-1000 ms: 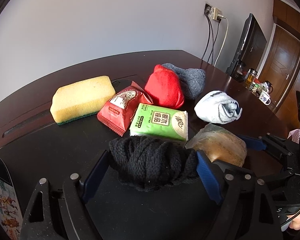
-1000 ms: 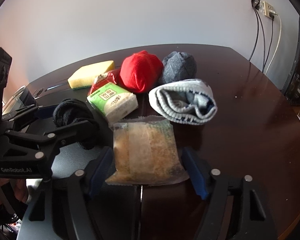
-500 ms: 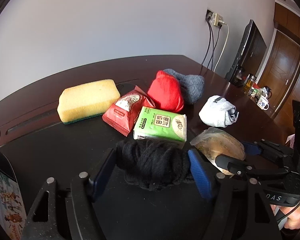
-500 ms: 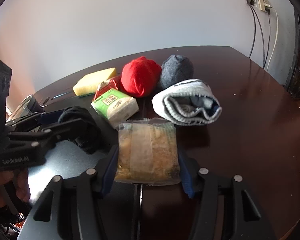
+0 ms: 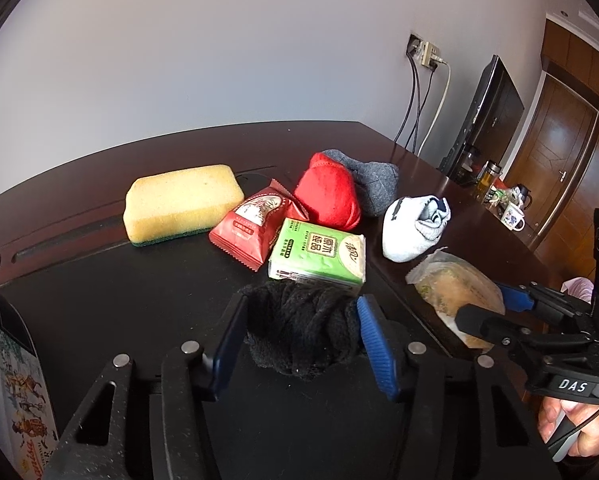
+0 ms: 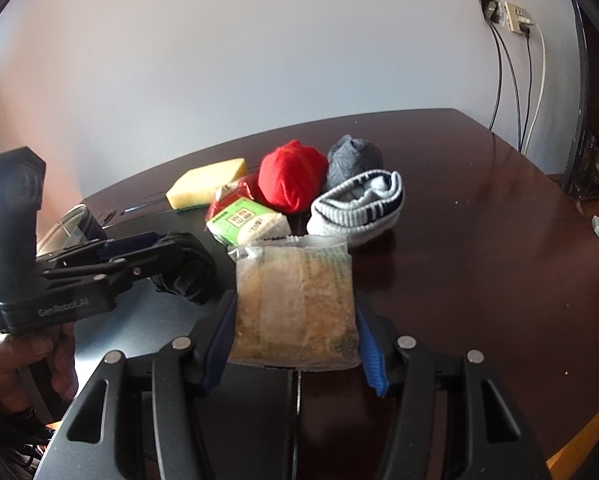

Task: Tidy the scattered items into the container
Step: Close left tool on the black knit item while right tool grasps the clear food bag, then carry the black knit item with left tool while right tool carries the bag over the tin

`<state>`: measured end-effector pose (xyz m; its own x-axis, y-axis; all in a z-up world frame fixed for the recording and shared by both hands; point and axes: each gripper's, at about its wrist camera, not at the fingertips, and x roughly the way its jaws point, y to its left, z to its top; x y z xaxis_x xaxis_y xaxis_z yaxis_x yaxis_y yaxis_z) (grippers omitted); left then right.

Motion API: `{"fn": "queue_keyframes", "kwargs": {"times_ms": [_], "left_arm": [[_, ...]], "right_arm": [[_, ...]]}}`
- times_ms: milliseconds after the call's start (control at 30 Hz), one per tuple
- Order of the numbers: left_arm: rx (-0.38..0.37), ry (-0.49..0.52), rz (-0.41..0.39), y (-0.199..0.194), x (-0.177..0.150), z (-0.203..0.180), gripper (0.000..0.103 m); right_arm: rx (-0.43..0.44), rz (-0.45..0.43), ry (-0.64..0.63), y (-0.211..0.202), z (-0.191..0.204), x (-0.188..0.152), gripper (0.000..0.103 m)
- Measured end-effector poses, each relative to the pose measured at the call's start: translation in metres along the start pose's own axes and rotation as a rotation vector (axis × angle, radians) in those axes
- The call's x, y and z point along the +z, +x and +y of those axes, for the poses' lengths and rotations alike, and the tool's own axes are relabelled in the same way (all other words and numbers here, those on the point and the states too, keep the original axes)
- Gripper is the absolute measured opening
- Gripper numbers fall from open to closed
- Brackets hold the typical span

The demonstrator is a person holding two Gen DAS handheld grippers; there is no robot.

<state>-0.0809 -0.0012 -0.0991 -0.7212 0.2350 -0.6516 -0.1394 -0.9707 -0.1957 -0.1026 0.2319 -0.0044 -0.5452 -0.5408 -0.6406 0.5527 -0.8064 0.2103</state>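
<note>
Blue-padded fingers of both tools have narrowed over the past second and now pinch their picks. Left tool point(image 5: 301, 330) grips a black sock bundle point(image 5: 303, 332); right tool point(image 6: 295, 320) grips a clear-wrapped snack pack point(image 6: 295, 304). Both still sit low at the dark worktop point(image 6: 479, 248), so lifting toward the container seems next.

The desk point(image 5: 419, 168) is dark brown wood, with a black mat point(image 5: 99, 300) over its near left part. On the mat lie a yellow sponge point(image 5: 183, 200), a red packet point(image 5: 259, 224) and a green tissue pack point(image 5: 319, 252), close together. Behind them a red sock ball point(image 5: 327, 196) touches a grey sock ball point(image 5: 375, 188). A white sock point(image 5: 415, 228) lies on the bare wood to the right. Cups and bottles point(image 5: 503, 204) stand at the far right edge.
</note>
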Motion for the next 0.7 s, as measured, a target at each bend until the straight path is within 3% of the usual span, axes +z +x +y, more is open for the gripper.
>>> {"fn": "queue_keyframes", "kwargs": {"times_ms": [700], "left_arm": [[0.003, -0.044, -0.098, -0.051, 0.006, 0.013, 0.057]], "right_arm": [[0.023, -0.068, -0.02, -0.026, 0.018, 0.008, 0.056]]}}
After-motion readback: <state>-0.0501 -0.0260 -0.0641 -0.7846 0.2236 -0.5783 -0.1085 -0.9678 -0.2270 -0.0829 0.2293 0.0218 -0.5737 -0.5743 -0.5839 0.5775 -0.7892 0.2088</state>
